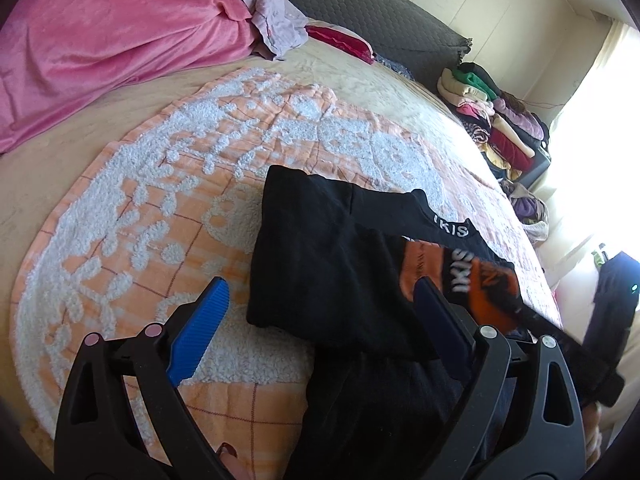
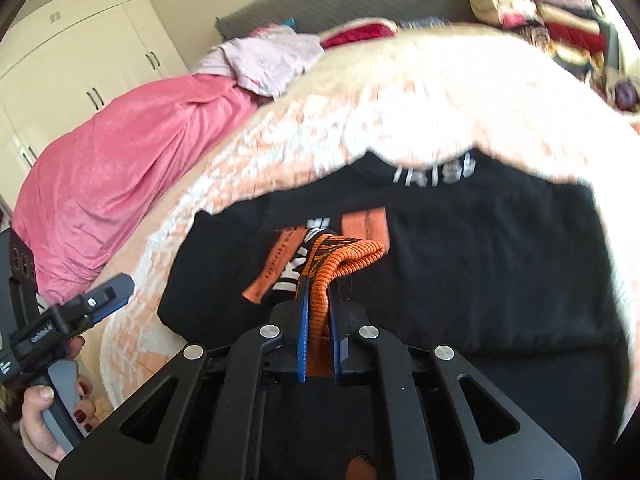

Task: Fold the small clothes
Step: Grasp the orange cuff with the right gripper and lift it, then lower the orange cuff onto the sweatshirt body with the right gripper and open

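Note:
A black shirt point(image 1: 320, 260) with an orange print and white letters lies partly folded on an orange-and-white towel point(image 1: 140, 200) on the bed. My left gripper point(image 1: 320, 290) stands open, with its blue pads on either side of the shirt's near edge and not pressing on it. In the right wrist view the same shirt point(image 2: 460, 260) spreads out ahead. My right gripper point(image 2: 319, 292) is shut on a raised fold of its orange printed cloth point(image 2: 352, 256). The left gripper's fingers point(image 2: 116, 286) show at the left of that view, carried by a hand point(image 2: 40, 420).
A pink blanket point(image 1: 100, 40) and a crumpled lilac garment point(image 1: 272, 12) lie at the far side of the bed. A stack of folded clothes point(image 1: 492, 120) sits at the far right beside the grey headboard point(image 1: 380, 4). White wardrobe doors point(image 2: 80, 52) stand behind.

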Available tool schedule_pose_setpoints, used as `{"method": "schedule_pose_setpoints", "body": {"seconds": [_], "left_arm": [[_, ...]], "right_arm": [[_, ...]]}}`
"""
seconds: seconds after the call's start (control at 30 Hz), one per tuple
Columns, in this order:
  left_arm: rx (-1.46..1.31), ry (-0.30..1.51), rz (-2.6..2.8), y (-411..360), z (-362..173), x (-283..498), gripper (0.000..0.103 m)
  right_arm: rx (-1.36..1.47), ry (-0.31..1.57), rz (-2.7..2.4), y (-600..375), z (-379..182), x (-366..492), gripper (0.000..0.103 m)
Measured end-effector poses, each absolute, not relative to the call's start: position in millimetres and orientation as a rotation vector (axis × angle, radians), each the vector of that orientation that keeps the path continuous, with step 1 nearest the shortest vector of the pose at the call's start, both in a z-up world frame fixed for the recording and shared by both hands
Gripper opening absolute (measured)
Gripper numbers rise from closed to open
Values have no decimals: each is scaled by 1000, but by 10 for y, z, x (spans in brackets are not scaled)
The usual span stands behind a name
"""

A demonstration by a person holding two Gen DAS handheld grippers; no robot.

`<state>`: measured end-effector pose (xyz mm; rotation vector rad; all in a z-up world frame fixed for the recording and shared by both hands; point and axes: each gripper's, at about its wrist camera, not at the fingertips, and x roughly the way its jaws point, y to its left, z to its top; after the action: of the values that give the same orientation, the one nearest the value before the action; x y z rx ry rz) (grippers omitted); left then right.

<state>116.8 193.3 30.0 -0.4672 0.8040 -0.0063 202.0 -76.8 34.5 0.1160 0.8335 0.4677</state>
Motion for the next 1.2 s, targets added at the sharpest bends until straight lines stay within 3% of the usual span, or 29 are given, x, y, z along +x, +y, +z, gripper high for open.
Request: {"method": "schedule_pose_setpoints", "body": {"seconds": [0.43, 1.2], "left_arm": [[-447, 810, -34, 1797, 323, 1215, 87], [-385, 857, -76, 1525, 240, 1426, 87]], "right_arm": [[75, 731, 317, -1351, 591, 2204, 7], [111, 775, 125, -1989, 268, 2229, 7]]}}
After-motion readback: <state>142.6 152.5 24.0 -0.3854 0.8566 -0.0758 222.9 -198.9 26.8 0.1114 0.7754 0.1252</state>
